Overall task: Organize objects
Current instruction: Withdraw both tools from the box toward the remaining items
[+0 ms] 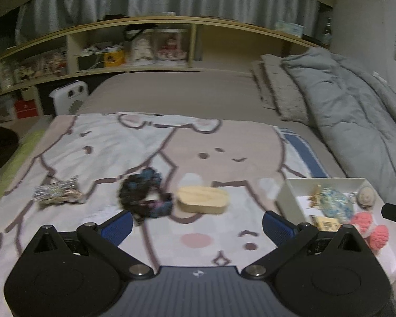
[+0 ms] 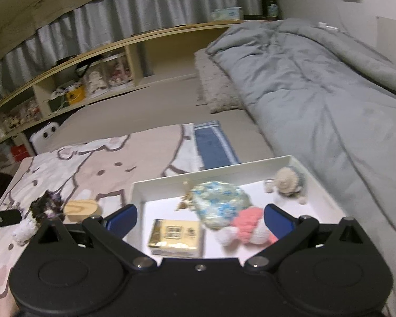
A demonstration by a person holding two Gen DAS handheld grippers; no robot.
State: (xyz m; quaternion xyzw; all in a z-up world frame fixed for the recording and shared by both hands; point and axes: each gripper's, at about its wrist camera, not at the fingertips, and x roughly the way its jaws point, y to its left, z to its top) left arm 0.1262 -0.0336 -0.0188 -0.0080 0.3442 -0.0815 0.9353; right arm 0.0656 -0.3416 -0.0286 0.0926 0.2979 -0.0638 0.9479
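Right wrist, white tray [image 2: 327,190] holding pouch [image 2: 219,206], box [image 2: 175,235], crochet toys [image 2: 250,227]

We see a soft, matt printed fleece blanket [image 1: 97,142] spread over the bed. On it lie a pale oval block of smooth wood [image 1: 203,200], a dark, nubbly knitted scrunchie [image 1: 142,191] and a small glittery silver bundle [image 1: 58,192] with a rough sparkle. The white rectangular tray [image 2: 158,185] looks like smooth matt plastic or card; we cannot tell which. In it lie a pink and white crocheted yarn toy [image 2: 246,225], a blue-flowered cloth pouch [image 2: 219,203], a beige crocheted figure [image 2: 287,182] and a glossy gold paper box [image 2: 175,235]. The grey quilted duvet [image 2: 316,79] looks matt. Both grippers are matt black plastic with ribbed blue pads [image 1: 118,225] and shiny metal pivot screws [image 1: 139,269].
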